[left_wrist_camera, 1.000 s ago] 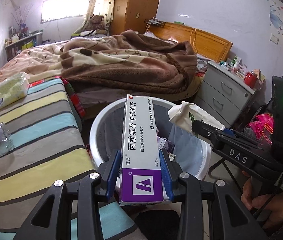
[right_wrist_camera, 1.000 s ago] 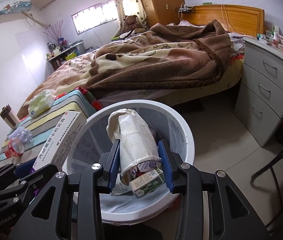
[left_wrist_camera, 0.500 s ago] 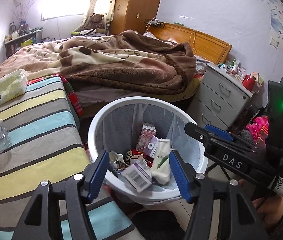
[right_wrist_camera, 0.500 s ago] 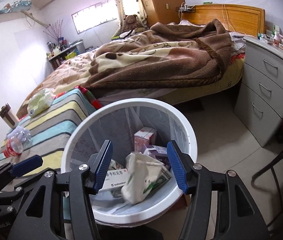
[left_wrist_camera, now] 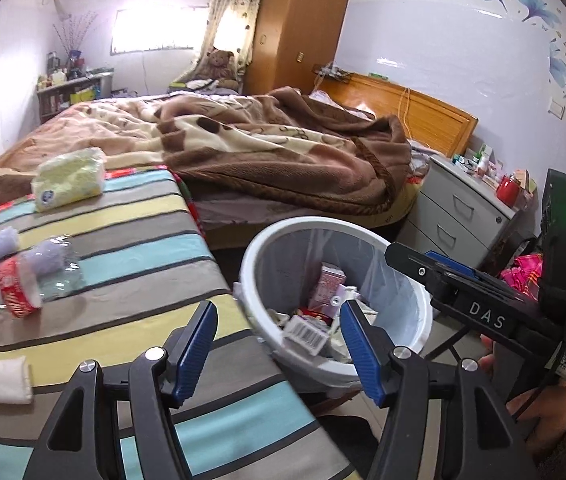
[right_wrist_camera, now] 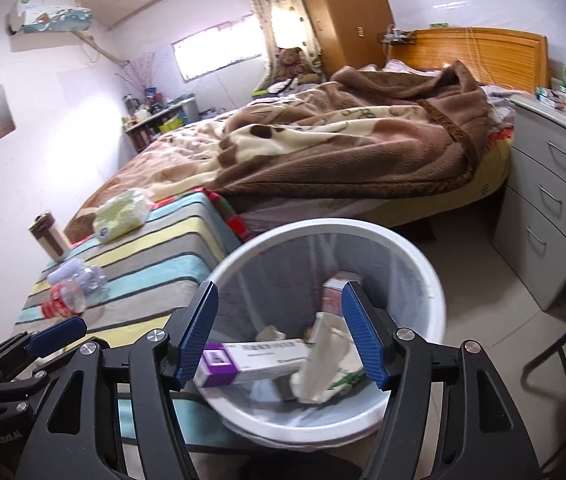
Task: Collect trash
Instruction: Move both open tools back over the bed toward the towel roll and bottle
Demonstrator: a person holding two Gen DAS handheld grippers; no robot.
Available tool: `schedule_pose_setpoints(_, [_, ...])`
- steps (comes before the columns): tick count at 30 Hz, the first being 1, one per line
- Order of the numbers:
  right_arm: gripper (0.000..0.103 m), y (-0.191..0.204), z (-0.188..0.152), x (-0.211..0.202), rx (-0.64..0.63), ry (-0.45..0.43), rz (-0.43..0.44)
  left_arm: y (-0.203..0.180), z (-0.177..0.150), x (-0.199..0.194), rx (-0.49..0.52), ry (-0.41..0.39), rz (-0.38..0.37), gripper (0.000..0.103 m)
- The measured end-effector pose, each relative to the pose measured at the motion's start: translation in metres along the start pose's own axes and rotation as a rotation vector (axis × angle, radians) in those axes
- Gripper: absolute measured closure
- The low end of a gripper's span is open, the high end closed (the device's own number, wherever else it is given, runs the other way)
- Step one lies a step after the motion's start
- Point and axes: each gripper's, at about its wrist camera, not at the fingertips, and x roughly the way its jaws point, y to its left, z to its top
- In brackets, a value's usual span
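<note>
A white trash bin (left_wrist_camera: 323,222) (right_wrist_camera: 403,240) with a clear liner stands on the floor beside a striped-cloth table (left_wrist_camera: 123,256). Inside it lie a purple-and-white medicine box (right_wrist_camera: 255,360), a crumpled white carton (right_wrist_camera: 327,360) and other packets. My left gripper (left_wrist_camera: 277,320) hangs open over the bin's near rim with nothing between its fingers. My right gripper (right_wrist_camera: 279,300) is above the bin; its jaws are opening and nothing is between them. On the table lie a crushed plastic bottle (left_wrist_camera: 23,284) with a red label, a tissue pack (left_wrist_camera: 69,176) and a small white paper roll (left_wrist_camera: 1,380).
A bed (left_wrist_camera: 263,148) with a brown blanket lies behind the bin. Grey bedside drawers (right_wrist_camera: 555,200) stand to the right, with bare tiled floor between. A brown flask (right_wrist_camera: 49,240) stands at the table's far end. A person's hand (left_wrist_camera: 539,408) holds the right gripper.
Both grippers opened and let go: the medicine box and the white carton dropped into the bin. Both views have drawn back and swung left, showing more of the table.
</note>
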Motion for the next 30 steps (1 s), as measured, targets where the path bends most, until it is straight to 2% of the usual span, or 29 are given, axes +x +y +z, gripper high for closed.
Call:
schedule_pose_setpoints(8, [0.037,0.03,-0.002,0.006,-0.039,-0.003,0.064,0.033,-0.007,-0.03,-0.016,-0.045,0.051,0.039])
schedule_pose_setpoints(19, [0.037,0.082,-0.005,0.023,-0.12,0.013,0.158,0.098,-0.024,-0.055,-0.086,-0.056,0.135,0.038])
schedule_pose_setpoints(30, [0.037,0.13,-0.01,0.048,-0.217,0.063,0.246,0.169,-0.044,-0.068,-0.087,-0.011,0.251,0.038])
